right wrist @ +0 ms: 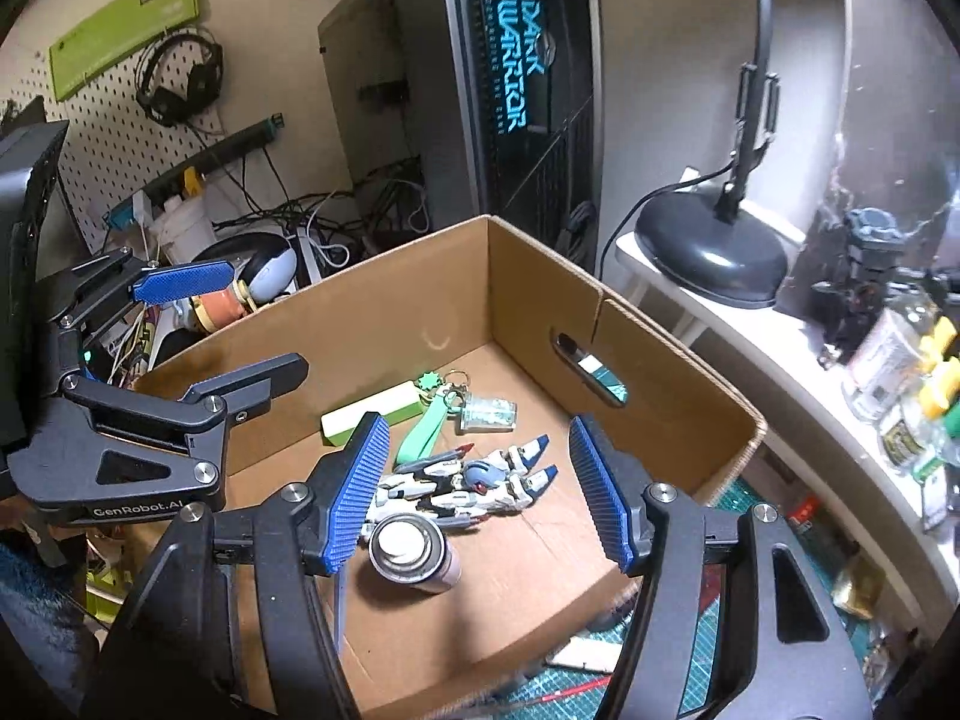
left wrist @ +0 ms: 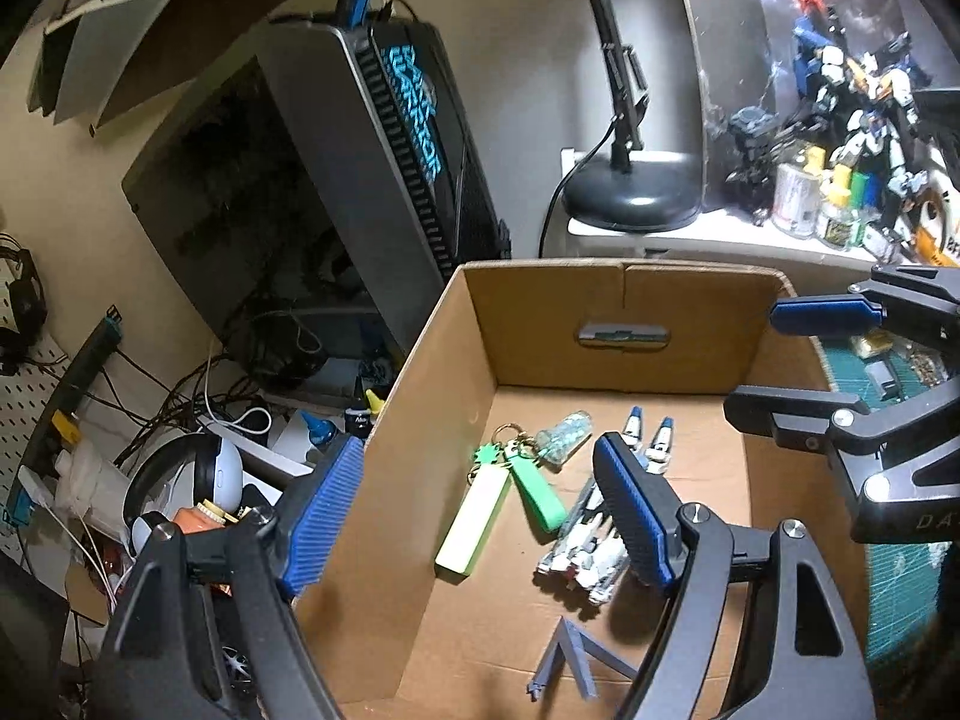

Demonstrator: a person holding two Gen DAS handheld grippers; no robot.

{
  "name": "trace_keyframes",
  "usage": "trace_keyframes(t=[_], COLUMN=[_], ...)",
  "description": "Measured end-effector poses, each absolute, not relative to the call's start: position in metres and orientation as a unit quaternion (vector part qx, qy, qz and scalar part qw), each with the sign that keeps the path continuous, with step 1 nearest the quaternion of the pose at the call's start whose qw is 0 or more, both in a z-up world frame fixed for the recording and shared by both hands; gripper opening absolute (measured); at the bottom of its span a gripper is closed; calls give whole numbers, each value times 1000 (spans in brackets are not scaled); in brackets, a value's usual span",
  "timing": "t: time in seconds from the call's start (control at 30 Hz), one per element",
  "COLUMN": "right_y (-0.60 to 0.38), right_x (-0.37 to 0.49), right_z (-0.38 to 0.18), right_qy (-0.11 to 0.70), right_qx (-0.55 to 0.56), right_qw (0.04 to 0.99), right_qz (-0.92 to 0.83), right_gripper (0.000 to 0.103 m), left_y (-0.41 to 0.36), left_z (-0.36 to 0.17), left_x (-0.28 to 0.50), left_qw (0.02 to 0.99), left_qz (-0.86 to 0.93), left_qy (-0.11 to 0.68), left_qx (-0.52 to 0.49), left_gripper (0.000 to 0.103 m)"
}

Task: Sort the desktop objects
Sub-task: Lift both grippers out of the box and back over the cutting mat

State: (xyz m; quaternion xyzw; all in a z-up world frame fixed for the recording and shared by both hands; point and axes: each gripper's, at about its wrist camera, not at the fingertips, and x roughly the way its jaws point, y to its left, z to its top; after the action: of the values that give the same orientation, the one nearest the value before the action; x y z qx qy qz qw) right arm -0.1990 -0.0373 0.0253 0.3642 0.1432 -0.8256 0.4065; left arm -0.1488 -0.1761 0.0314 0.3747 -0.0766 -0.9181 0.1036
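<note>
Far left: a pegboard [right wrist: 90,138] hung with headphones [right wrist: 180,75] above tangled cables, then a dark computer tower [right wrist: 516,90] lettered in cyan; right of that, a lamp base [right wrist: 711,255] on a white shelf [right wrist: 744,324] crowded with bottles and model figures. Centre, on a green cutting mat [right wrist: 702,678]: an open cardboard box [right wrist: 384,312] holding a pale green block [right wrist: 372,414], a green keychain [right wrist: 429,429], a white-and-blue robot model [right wrist: 474,483] and a spray can [right wrist: 414,552]. Left gripper [left wrist: 480,510] and right gripper [right wrist: 480,495] both over the box, jaws spread and empty; grey plastic piece [left wrist: 570,657] near the front wall cut off and hard to identify.
</note>
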Motion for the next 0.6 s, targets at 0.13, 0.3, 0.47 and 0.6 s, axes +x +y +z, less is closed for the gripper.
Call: trace_keyframes(t=[0.13,0.3,0.47,0.6], right_y=[-18,10,39,57], right_x=[-183,-158,-133,-116], right_z=[39,56,71,81], right_qy=[140,142,143,143], right_qx=[346,318,295,283], right_qw=[399,360,322,314], right_qz=[-838,-866,-888,-895], right_gripper=[60,62,67,69], left_y=[-161,-138,-117,-106], left_z=[42,57,69,74], left_x=[-133,-112,-99,-90], left_qw=[97,86,71,61], left_qz=[-926,-937,-944,-947], left_qy=[-81,-89,-97,-92], left_qx=[356,327,308,301], left_gripper=[80,80,80,80])
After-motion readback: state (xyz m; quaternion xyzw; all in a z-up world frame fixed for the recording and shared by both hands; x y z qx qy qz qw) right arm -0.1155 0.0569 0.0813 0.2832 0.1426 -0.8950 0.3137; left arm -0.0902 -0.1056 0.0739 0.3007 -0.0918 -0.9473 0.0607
